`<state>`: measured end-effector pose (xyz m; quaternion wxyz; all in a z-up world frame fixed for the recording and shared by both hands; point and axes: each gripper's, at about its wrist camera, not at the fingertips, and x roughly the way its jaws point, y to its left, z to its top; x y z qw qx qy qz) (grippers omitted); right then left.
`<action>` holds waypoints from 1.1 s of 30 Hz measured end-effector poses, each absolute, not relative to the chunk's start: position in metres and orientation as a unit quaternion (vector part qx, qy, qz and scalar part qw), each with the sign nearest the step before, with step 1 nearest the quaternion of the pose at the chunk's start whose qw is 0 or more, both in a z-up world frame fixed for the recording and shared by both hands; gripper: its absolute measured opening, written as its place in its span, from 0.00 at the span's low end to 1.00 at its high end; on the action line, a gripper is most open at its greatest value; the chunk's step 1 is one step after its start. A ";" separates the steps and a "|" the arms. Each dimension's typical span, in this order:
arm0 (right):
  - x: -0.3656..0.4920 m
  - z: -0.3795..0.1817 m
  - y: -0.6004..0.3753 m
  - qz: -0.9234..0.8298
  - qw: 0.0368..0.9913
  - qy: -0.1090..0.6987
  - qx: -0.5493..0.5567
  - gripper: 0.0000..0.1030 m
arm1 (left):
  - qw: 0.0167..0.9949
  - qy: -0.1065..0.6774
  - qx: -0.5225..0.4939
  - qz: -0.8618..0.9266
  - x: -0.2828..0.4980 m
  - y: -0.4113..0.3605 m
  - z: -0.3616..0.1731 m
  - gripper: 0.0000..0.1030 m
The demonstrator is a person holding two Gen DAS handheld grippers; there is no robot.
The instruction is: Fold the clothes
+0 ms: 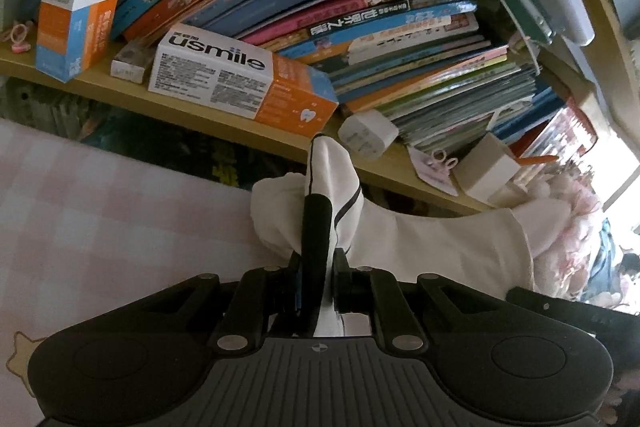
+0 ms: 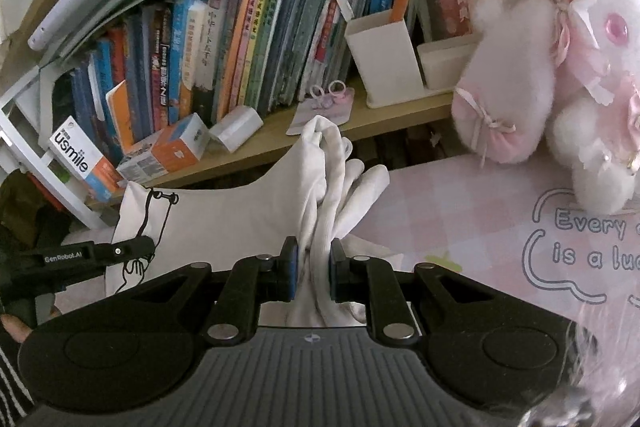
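A: Starting nearest the lens, what did the left claw [image 1: 318,259] have?

B: It was clenched on a bunched corner of the white garment [image 1: 440,243], just below the middle of the left wrist view. The cloth pushed up past the fingertips in a peak edged with a dark line.

A: And the right claw [image 2: 314,263]?

B: Clenched too, low in the centre of the right wrist view, on a thick gather of the same white garment [image 2: 248,215]. Folds fanned out above the pads.

A: Where did the garment lie between them?

B: It stretched as a band from one grip toward the other, running off to the right in the left view and to the left in the right view, where a black line drawing [image 2: 154,223] showed on it. It hung over a pink checked bed cover [image 2: 460,211].

A: Anything beside it?

B: The left claw's body, lettered GenRobot.AI, showed at the right view's left edge.

A: Farther back?

B: A pink plush toy [image 2: 560,67] sat at the right view's upper right. Behind everything ran a wooden shelf [image 1: 224,111] packed with books [image 1: 360,3], with usmile boxes [image 1: 240,79] and a white pen holder [image 2: 384,59].
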<state>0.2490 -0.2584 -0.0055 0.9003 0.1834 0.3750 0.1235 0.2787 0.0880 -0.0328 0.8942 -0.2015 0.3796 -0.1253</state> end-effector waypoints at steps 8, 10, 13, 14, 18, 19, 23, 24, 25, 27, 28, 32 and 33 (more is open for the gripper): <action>0.235 0.012 -0.266 0.103 0.916 0.341 0.187 0.58 | 0.921 0.335 -0.181 -0.082 0.261 0.090 -0.010 0.54; 0.225 0.021 -0.267 0.095 0.924 0.325 0.180 0.66 | 0.932 0.311 -0.172 -0.073 0.248 0.088 0.000 0.68; 0.204 0.030 -0.260 0.089 0.937 0.307 0.139 0.73 | 0.945 0.295 -0.125 -0.065 0.226 0.076 0.014 0.79; 0.194 0.031 -0.257 0.084 0.943 0.299 0.122 0.77 | 0.949 0.292 -0.103 -0.061 0.217 0.070 0.017 0.80; 0.153 0.027 -0.247 0.064 0.957 0.276 0.067 0.84 | 0.961 0.274 -0.016 -0.039 0.170 0.043 0.019 0.92; 0.142 0.025 -0.245 0.059 0.959 0.272 0.054 0.85 | 0.962 0.271 0.001 -0.034 0.158 0.038 0.018 0.93; 0.103 0.010 -0.237 0.045 0.959 0.278 0.025 0.89 | 0.960 0.276 0.036 -0.023 0.117 0.025 0.007 0.95; 0.093 0.006 -0.235 0.038 0.959 0.279 0.019 0.89 | 0.959 0.279 0.041 -0.019 0.108 0.022 0.003 0.96; 0.083 0.001 -0.234 0.032 0.959 0.280 0.013 0.89 | 0.958 0.284 0.044 -0.014 0.100 0.019 -0.002 0.96; 0.068 -0.007 -0.232 0.019 0.959 0.283 0.007 0.94 | 0.954 0.296 0.046 -0.001 0.088 0.015 -0.011 0.96; 0.061 -0.009 -0.232 0.013 0.960 0.281 0.006 0.95 | 0.952 0.302 0.046 0.005 0.082 0.013 -0.015 0.96; 0.040 -0.021 -0.230 -0.009 0.961 0.277 -0.007 0.98 | 0.950 0.308 0.052 0.022 0.066 0.008 -0.026 0.96; 0.037 -0.023 -0.230 -0.012 0.960 0.279 -0.010 0.98 | 0.949 0.309 0.057 0.021 0.064 0.007 -0.027 0.96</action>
